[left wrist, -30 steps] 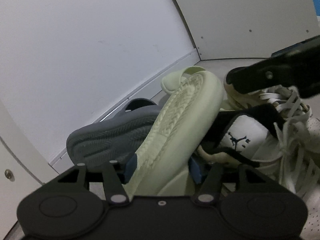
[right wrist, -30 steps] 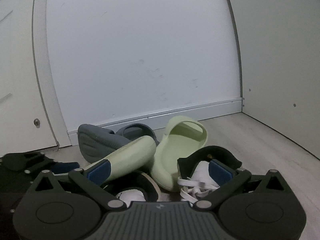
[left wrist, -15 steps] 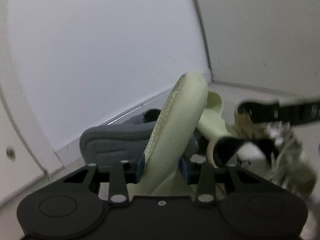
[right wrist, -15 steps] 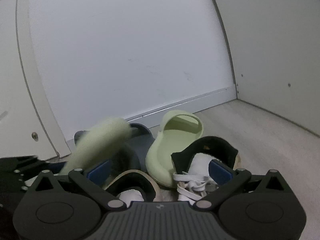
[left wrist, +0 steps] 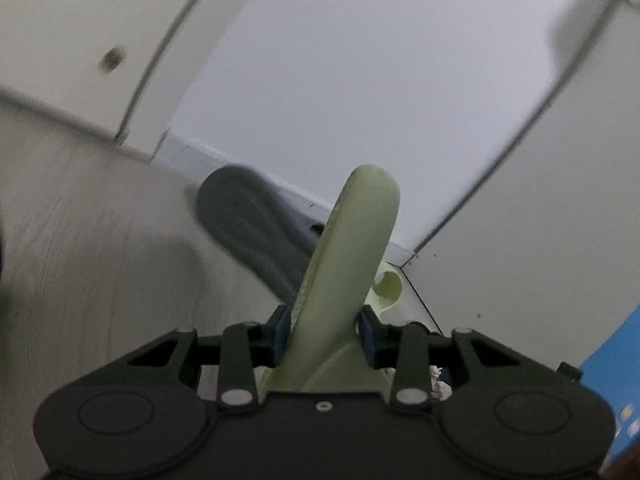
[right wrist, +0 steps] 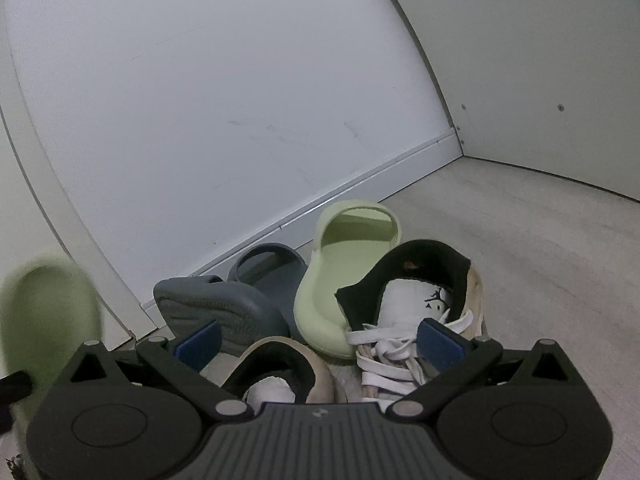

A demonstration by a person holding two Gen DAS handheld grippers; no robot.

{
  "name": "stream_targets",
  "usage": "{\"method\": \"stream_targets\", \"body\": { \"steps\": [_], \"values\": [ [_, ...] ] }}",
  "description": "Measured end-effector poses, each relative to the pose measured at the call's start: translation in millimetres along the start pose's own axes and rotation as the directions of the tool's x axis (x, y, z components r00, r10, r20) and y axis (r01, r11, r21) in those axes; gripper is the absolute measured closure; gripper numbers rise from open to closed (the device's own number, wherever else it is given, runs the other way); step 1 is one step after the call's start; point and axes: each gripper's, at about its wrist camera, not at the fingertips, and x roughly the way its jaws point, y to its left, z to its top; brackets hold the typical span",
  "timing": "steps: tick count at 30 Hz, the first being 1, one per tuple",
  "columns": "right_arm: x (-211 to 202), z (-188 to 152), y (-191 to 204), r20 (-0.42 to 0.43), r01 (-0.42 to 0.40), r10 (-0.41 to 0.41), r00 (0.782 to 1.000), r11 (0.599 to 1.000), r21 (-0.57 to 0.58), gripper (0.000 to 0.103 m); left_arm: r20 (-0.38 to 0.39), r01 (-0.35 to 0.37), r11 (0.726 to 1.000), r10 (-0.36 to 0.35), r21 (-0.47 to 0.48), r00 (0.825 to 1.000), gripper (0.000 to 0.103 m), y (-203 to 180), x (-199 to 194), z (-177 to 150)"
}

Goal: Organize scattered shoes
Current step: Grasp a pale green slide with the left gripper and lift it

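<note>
My left gripper is shut on a light green slide, its blue pads pressing both sides of the sole, toe pointing away. The same slide shows as a green blur at the left of the right wrist view. The second light green slide lies on the floor by the wall. One grey slide lies sole up against another grey slide. My right gripper stands open just above two white sneakers: one with black lining, one nearer.
The shoes lie in a corner where a pale wall with a baseboard meets a side panel. A door frame stands at the left. Grey floor stretches to the right. A blue object shows at the right edge.
My left gripper closed tighter on the green slide, lifted it off the pile, rolled and swung away to the left. My right gripper tilted slightly and stayed above the sneakers.
</note>
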Motion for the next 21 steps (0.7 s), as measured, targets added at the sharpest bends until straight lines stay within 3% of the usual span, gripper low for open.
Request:
{"method": "stream_targets", "body": {
  "steps": [6,8,11,16,21],
  "values": [
    [2,-4,6,-0.011,-0.01,0.01,1.0,0.999,-0.033,0.0,0.012,-0.016,0.976,0.019,-0.218,1.0,0.066,46,-15,-8],
    [3,-6,8,-0.015,-0.007,0.006,1.0,0.999,-0.045,0.0,0.025,-0.016,0.955,0.025,-0.296,0.999,0.066,64,-19,-8],
    [3,-7,10,-0.017,-0.002,0.001,1.0,0.998,-0.06,0.0,0.043,-0.059,0.934,0.079,-0.353,0.996,0.068,84,-22,-7],
    [3,-9,11,-0.02,0.003,-0.004,1.0,0.997,-0.071,0.0,0.052,-0.126,0.907,0.159,-0.401,0.986,0.068,109,-19,-9],
    [4,-9,11,-0.021,0.007,-0.009,1.0,0.997,-0.082,0.0,0.045,-0.191,0.899,0.226,-0.394,0.973,0.069,120,-18,-10]
  ]
}}
